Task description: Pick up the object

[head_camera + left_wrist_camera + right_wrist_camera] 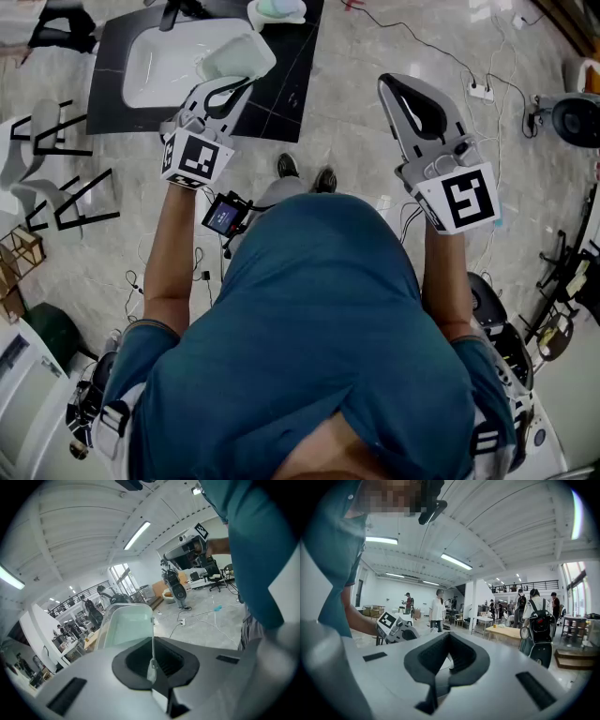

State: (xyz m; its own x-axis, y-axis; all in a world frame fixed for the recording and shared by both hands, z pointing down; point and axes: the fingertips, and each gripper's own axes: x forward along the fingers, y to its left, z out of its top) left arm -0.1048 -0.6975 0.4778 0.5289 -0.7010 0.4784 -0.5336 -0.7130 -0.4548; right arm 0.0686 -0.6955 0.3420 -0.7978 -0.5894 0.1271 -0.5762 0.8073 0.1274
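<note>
- While the person stands over a grey tiled floor [356, 131], the left hand-held gripper [247, 82] is clamped on a clear, pale green plastic container [234, 56].
- In the left gripper view the jaws of this hand-held gripper [152, 641] are pressed together on one thin side wall of the container [126, 625], and the rest of it stands out beyond the tips.
- In the head view the container overlaps the right rim of a white sink [159, 56] set in a black desk [281, 89].
- The right hand-held gripper [386, 84] is well apart from the left one, over the floor.
- In the right gripper view its jaws [447, 634] are closed tip to tip with nothing between them.
- A white power strip [481, 91] with cables lies on the floor at the right.
</note>
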